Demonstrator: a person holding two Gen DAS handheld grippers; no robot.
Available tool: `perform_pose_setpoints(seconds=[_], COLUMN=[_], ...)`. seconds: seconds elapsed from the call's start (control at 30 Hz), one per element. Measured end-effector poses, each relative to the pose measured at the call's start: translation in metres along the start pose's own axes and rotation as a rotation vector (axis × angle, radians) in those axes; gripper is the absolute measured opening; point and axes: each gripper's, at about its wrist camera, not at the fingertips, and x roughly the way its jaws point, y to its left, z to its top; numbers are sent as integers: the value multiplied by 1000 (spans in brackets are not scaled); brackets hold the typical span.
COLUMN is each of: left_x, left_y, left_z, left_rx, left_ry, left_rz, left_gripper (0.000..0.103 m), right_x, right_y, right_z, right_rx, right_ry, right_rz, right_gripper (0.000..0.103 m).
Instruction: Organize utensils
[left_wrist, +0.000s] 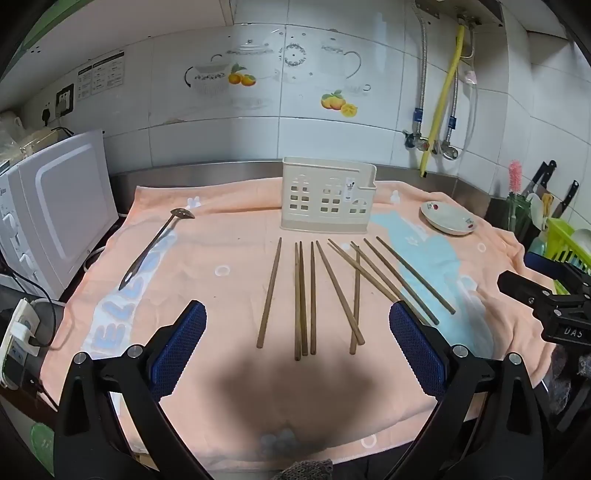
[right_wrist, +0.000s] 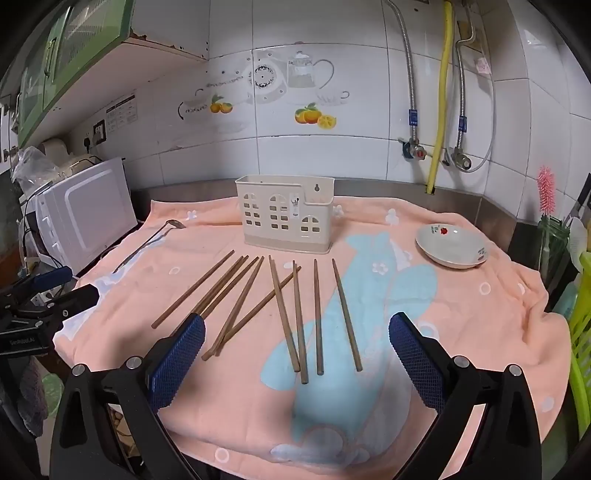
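Several brown wooden chopsticks (left_wrist: 312, 295) lie loose on a pink towel (left_wrist: 221, 387), fanned out in front of a cream plastic utensil holder (left_wrist: 327, 195). They also show in the right wrist view (right_wrist: 317, 317), with the holder (right_wrist: 286, 219) behind. A metal spoon (left_wrist: 155, 247) lies at the towel's far left; it also shows in the right wrist view (right_wrist: 147, 243). My left gripper (left_wrist: 297, 325) is open and empty, just before the chopsticks' near ends. My right gripper (right_wrist: 297, 336) is open and empty over the right chopsticks.
A small white dish (left_wrist: 447, 218) sits at the towel's far right, also in the right wrist view (right_wrist: 450, 245). A white microwave (left_wrist: 62, 214) stands at the left. A green rack (left_wrist: 565, 243) and knives stand at the right. Tiled wall with pipes behind.
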Motion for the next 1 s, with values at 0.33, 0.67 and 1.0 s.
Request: perform_pose_setpoints(seconds=[0.33,0.67,1.0], left_x=[0,-1,-1], left_y=[-5,-4,-3], left_z=[-2,0,1], left_rx=[1,-6,-7], left_ry=[-3,1,2], left_rz=[-5,-14,-14], left_gripper=[98,98,98], right_x=[-6,0,1], right_y=[-4,-1,0], right_z=[1,0,-3], right_rx=[-2,-4,-7], right_ry=[-9,4,5], right_rz=[-8,-14,-11], right_gripper=[97,97,97])
